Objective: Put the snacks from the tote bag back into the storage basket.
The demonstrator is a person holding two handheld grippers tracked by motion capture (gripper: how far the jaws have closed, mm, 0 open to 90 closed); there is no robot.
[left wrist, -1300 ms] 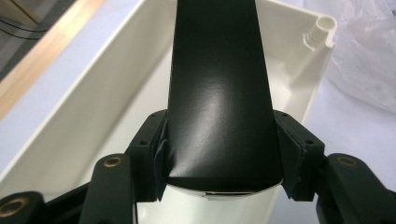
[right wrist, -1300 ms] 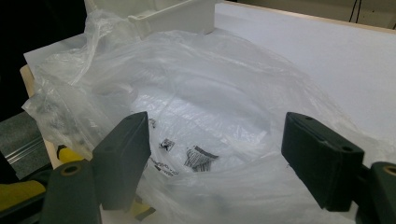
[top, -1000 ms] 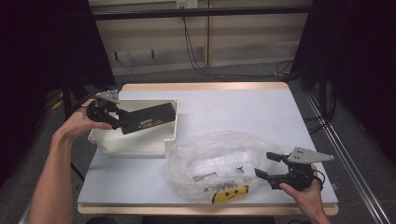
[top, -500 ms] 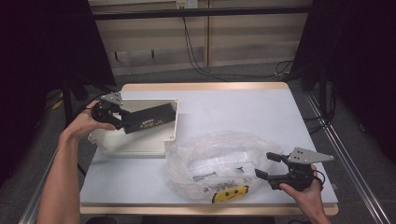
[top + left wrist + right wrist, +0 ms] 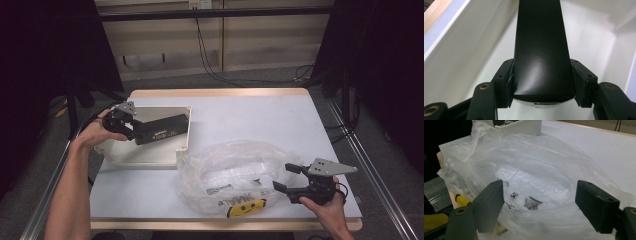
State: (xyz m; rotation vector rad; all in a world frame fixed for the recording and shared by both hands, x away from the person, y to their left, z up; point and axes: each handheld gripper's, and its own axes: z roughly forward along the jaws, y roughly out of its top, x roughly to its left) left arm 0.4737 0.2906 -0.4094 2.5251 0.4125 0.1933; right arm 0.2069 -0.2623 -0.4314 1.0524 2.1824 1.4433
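High view: left gripper clamps black box over tray

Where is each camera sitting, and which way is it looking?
High view: above the person's side of the table, looking forward and down; both forearms, the left gripper and the right gripper show.
Left gripper view: on the left gripper, looking along its jaws shut on a black box over the white tray.
Right gripper view: on the right gripper, looking between open jaws at the plastic bag.
Shared: high view and left gripper view both show box and tray.
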